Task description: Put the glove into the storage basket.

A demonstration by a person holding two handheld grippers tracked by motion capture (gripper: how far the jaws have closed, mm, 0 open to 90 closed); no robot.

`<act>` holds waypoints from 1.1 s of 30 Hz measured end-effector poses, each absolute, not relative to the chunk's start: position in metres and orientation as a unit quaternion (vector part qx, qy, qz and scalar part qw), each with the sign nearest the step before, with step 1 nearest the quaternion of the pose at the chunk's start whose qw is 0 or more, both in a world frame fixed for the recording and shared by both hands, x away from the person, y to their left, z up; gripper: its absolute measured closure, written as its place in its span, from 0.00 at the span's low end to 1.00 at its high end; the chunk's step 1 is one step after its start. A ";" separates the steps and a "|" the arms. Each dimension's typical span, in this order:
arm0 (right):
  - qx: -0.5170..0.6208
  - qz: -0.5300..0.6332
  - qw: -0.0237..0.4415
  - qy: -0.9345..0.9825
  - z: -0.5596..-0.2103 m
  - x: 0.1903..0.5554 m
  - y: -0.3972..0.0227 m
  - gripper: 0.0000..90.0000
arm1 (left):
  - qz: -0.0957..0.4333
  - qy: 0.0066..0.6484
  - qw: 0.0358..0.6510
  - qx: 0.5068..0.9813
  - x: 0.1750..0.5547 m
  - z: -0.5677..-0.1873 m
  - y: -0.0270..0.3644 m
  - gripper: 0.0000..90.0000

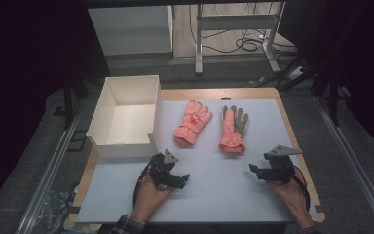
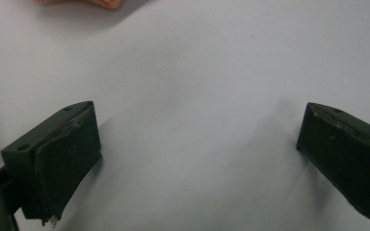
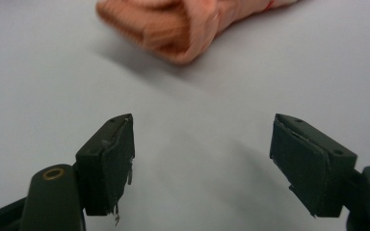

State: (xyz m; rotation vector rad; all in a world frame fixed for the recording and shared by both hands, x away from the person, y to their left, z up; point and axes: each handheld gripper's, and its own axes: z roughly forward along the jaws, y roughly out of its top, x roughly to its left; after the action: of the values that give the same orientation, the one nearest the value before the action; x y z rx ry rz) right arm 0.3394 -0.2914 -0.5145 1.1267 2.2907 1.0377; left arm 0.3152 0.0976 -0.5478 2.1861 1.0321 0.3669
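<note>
Two pink gloves lying flat on the grey mat (image 1: pixel 214 185), both to the right of the white box (image 1: pixel 126 109), which serves as the landmark here: left glove (image 1: pixel 193 123) just beside the box's right wall, right glove (image 1: pixel 233 129) farther right, grey palm up, cuff toward the person. Both gloves outside the box, nothing visible inside it. Left gripper (image 1: pixel 177 180) held low just in front of the box's near right corner, jaws wide apart over bare mat, nothing between them; in the left gripper view, a scrap of pink glove (image 2: pixel 107 3) at the top edge, well ahead of the pads. Right gripper (image 1: pixel 255 171) well to the right of the box, in front of the right glove, jaws apart and empty; in the right gripper view, the knitted cuff (image 3: pixel 173 29) lying ahead of the open jaws, not yet between them. Judged step: approach, before any grasp, most likely with packing the gloves into the box in mind. Next move, as a judgement: push the right gripper forward until the cuff sits between the pads, close on the thick knit, then lift and carry leftward over the box rim. Soft fabric, so a deep bite on the cuff likely needed; a shallow pinch risks slipping or dragging the glove across the mat.
</note>
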 end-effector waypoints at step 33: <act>0.389 0.388 0.180 0.816 -0.470 0.420 -0.265 0.65 | 0.141 0.397 0.341 0.840 0.315 -0.548 0.098 0.02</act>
State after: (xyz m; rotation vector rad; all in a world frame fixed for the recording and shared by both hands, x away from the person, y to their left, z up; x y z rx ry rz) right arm 0.4198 -0.2645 -0.4700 1.0991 2.3050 1.0974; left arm 0.3151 0.0976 -0.5479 2.1852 1.0335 0.3664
